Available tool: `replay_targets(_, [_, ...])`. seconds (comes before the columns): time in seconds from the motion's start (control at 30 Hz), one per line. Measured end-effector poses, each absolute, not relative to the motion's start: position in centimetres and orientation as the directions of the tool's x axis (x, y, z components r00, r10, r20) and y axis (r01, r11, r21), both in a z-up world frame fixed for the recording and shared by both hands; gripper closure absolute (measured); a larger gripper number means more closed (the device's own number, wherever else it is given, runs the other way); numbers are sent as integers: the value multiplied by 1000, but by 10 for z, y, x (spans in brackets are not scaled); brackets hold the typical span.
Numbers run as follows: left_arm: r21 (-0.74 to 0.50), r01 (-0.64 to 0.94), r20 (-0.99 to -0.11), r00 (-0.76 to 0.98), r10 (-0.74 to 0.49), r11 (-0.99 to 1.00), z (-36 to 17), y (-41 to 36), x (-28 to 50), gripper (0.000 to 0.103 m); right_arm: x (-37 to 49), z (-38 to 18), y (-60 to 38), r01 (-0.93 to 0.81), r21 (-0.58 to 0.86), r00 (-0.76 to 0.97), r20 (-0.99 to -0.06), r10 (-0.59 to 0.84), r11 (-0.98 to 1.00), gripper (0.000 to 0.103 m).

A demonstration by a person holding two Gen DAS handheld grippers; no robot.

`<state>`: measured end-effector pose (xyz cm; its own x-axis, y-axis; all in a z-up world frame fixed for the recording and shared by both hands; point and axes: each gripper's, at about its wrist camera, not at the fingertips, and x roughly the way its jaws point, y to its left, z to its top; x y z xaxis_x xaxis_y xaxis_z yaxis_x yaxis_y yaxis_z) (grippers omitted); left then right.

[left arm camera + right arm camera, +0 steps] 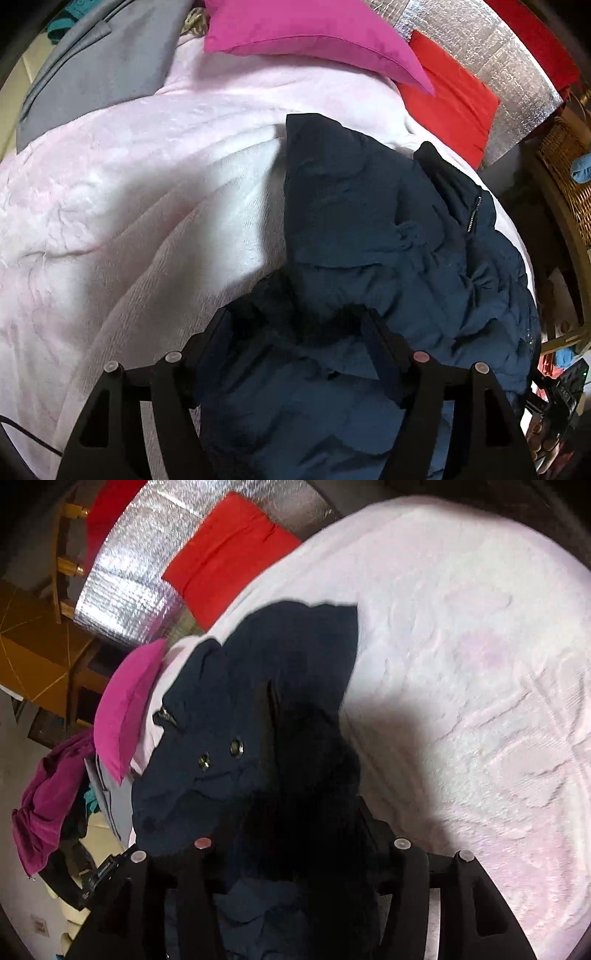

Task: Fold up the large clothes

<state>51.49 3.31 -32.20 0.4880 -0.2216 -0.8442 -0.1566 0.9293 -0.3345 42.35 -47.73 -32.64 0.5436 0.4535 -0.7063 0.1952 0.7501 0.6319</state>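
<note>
Navy padded jacket point(388, 229) was laid crumpled on a pale pink blanket point(129, 206) covering the bed, with its bulk toward the edge nearest both cameras. In the left wrist view, the left gripper point(295, 321) was angled down into the near end of the jacket. Its jaws stood fairly wide apart, and a thick fold of navy fabric was bunched between them; whether the pads pressed on that fold could not be determined, since the fingertips were sunk in dark cloth. A zip pull was visible on the jacket's far right side.

In the right wrist view, the right gripper point(280, 812) was likewise pointed down into the jacket point(258, 672). Its jaws were parted to a moderate width, with dark fabric heaped between and over the fingers; a firm grip could not be confirmed. Two metal snaps were seen on the fabric just left of the fingers.

At the far end of the bed, a magenta pillow point(310, 33) was overlapped onto a red pillow point(450, 96), behind which a silver foil panel point(517, 66) was stood.
</note>
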Motion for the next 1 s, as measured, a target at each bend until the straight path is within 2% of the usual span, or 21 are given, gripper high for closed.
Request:
replay_targets(0.03, [-344,-150,-837,496,-231,927,-322,33,515,34,425,-326,-474,183,623,545,-708,449,761,52])
replay_targets(0.07, [-361,-141,-828,503,-248,922,-321,33,514,49,424,-325,-472,180,612,552,-711,436,770,60])
replay_targets(0.1, [-363,-139,-825,508,-248,921,-319,32,514,54,423,-321,-471,179,607,566,-707,424,774,69])
replay_targets(0.17, [-350,-141,-823,519,-232,926,-318,32,514,60,418,-310,-471,159,604,606,-684,406,781,75])
replay_targets(0.27, [-343,-145,-827,514,-225,928,-320,32,517,60,413,-293,-462,113,554,659,-663,355,825,76])
replay_targets(0.37, [-312,-145,-841,502,-202,939,-323,27,519,58,422,-312,-461,160,516,605,-725,330,841,76])
replay_targets(0.53, [-301,-154,-849,492,-192,941,-319,26,515,58,423,-314,-467,172,558,592,-718,367,812,75])
replay_targets(0.63, [-308,-164,-850,489,-194,937,-311,29,509,56,421,-312,-469,170,558,579,-723,376,812,73])
replay_targets(0.7, [-317,-162,-845,496,-201,934,-304,32,502,51,418,-312,-475,177,577,573,-719,393,798,70])
replay_targets(0.77, [-308,-149,-835,517,-191,940,-294,34,489,41,415,-309,-478,177,587,571,-715,403,790,68])
replay_targets(0.83, [-270,-143,-833,530,-157,952,-287,36,475,39,408,-310,-476,169,586,568,-715,408,792,66])
replay_targets(0.93, [-222,-139,-842,527,-118,965,-287,41,459,38,398,-308,-476,153,584,566,-713,413,797,53])
replay_targets(1.0, [-209,-146,-853,511,-108,967,-290,47,446,38,392,-309,-477,146,586,561,-713,421,797,52])
